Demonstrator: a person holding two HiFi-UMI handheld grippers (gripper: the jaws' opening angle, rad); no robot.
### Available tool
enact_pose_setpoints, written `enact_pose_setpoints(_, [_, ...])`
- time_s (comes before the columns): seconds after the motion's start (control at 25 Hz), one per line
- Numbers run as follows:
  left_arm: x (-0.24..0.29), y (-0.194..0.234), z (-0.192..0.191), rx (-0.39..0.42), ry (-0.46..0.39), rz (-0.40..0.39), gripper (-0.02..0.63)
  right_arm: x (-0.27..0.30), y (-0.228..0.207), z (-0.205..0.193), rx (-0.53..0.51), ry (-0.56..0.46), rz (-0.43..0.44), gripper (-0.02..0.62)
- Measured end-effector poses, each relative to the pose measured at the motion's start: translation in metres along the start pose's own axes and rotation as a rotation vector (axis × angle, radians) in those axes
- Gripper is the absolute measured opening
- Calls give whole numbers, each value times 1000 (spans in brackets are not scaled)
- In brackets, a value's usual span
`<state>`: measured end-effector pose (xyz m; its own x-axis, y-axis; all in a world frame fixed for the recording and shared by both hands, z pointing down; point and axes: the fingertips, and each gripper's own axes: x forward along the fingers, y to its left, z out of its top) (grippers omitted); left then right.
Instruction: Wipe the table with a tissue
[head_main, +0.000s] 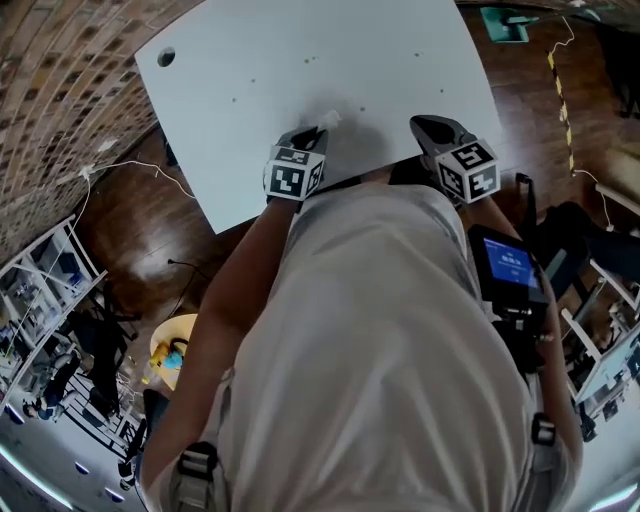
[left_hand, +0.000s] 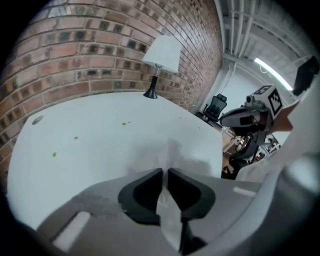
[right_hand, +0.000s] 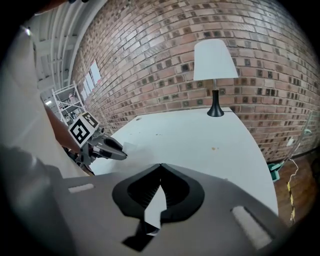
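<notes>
Tissue (left_hand: 171, 150) is pinched in the left tongs (left_hand: 165, 174), with its free end held low over the table's (head_main: 300, 60) near part, likely for dragging across. Right tongs (right_hand: 160, 167) are pressed together with nothing held, apparently parked aside to leave the wiping path free.

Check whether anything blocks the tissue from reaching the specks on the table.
Nothing visible does. The left gripper pinches the thin white tissue in its jaws, and only bare white tabletop lies between it and the small yellowish specks.
</notes>
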<state>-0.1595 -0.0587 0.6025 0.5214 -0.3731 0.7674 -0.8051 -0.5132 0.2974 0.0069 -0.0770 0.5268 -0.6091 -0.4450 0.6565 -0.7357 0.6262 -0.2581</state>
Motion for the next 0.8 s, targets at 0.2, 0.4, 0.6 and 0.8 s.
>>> enact_pose_setpoints(0.2, [16, -13, 12, -136, 47, -3, 46, -14, -10, -9, 30, -9, 0, 8])
enact_pose_setpoints(0.4, [32, -18, 18, -210, 67, 17, 44, -27, -25, -7, 36, -23, 23, 8])
enact_pose_setpoints(0.6, [45, -24, 31, -130, 78, 149, 44, -41, -52, -4, 32, -48, 53, 8])
enact_pose_setpoints(0.8, [50, -18, 22, -51, 104, 189, 44, -42, -55, -2, 29, -64, 57, 8])
